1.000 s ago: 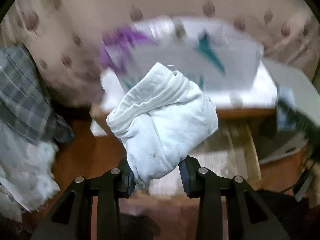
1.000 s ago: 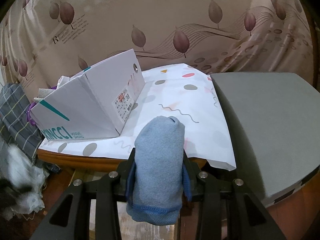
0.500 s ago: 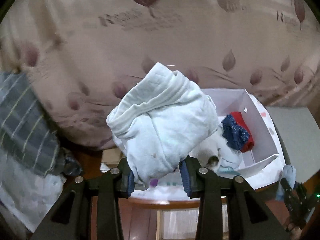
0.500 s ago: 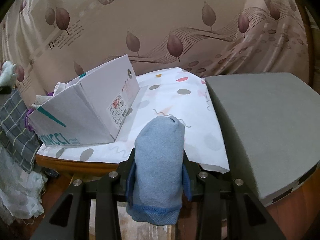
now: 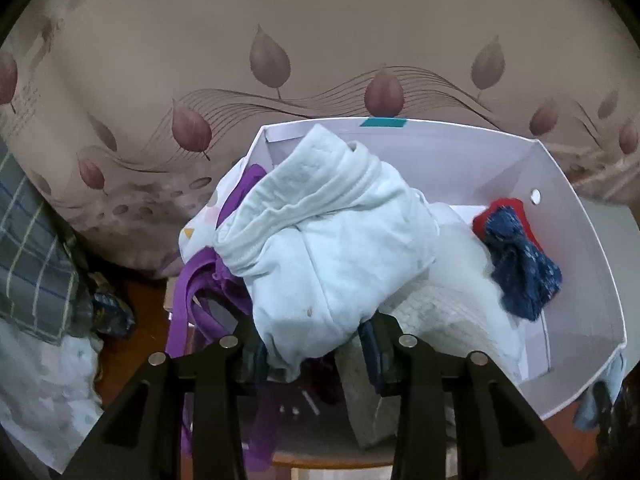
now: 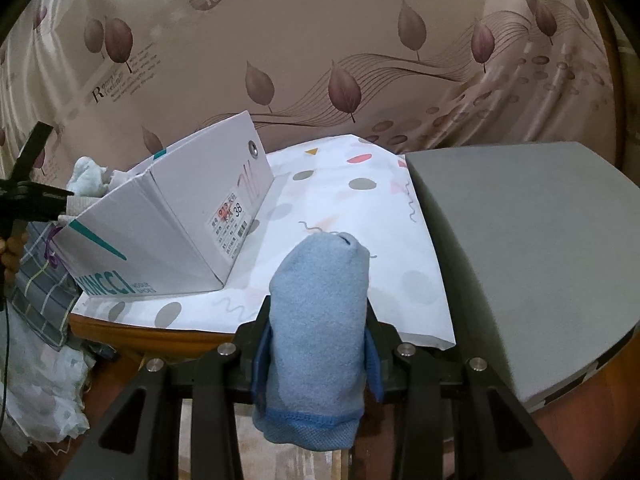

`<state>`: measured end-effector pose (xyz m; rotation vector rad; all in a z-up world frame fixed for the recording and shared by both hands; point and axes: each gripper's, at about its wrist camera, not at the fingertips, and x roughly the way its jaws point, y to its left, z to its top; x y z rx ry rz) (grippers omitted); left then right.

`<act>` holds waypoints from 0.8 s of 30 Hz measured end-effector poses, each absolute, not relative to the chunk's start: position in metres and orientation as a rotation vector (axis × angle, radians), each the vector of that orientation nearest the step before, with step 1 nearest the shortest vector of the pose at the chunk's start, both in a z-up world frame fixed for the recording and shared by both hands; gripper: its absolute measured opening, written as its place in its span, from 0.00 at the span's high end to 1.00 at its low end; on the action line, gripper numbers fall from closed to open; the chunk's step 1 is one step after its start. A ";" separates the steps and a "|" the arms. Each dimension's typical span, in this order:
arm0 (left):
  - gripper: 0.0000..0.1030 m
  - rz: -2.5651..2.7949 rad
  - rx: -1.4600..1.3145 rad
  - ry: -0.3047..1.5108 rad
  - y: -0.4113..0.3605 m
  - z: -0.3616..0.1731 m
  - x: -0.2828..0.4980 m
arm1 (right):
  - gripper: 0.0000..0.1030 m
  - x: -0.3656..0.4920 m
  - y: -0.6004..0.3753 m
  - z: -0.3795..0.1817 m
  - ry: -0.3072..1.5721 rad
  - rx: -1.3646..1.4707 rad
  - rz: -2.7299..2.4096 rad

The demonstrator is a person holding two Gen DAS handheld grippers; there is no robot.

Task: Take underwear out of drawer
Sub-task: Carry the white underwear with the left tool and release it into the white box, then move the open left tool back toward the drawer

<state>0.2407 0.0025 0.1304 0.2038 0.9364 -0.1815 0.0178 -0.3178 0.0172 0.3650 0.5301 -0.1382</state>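
My left gripper (image 5: pixel 316 340) is shut on a pale mint-white bundle of underwear (image 5: pixel 328 232), held over the near left end of the open white shoe box (image 5: pixel 580 248). Inside the box lie a navy patterned piece (image 5: pixel 524 272), a red piece (image 5: pixel 504 208) and a white quilted item (image 5: pixel 452 312). A purple garment (image 5: pixel 200 280) hangs over the box's left side. My right gripper (image 6: pixel 318 344) is shut on a rolled light-blue cloth (image 6: pixel 320 312), in front of the table's near edge. In the right wrist view the pale bundle (image 6: pixel 88 178) shows above the box (image 6: pixel 172 232).
The box stands on a white dotted tablecloth (image 6: pixel 352 216). A grey pad (image 6: pixel 520 240) covers the table's right part. A leaf-patterned curtain (image 6: pixel 360 40) hangs behind. Plaid cloth (image 5: pixel 32 264) and pale fabric (image 6: pixel 36 380) hang at the left.
My left gripper carried the pale bundle from low beside the table to over the box's open top. The right gripper and its blue roll stayed put.
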 end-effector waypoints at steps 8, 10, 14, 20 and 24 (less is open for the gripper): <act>0.59 -0.165 0.197 0.939 0.003 0.125 0.244 | 0.63 0.020 -0.315 0.017 0.541 0.353 -0.134; 0.55 -0.166 0.199 0.932 0.003 0.128 0.240 | 0.63 0.020 -0.314 0.017 0.543 0.353 -0.132; 0.45 -0.156 0.156 0.893 0.009 0.138 0.227 | 0.63 0.020 -0.312 0.017 0.543 0.347 -0.128; 0.17 -0.146 0.120 0.753 0.024 0.168 0.176 | 0.63 0.020 -0.302 0.015 0.543 0.313 -0.121; 0.09 -0.065 0.134 0.672 0.039 0.170 0.130 | 0.63 0.016 -0.295 0.016 0.535 0.275 -0.114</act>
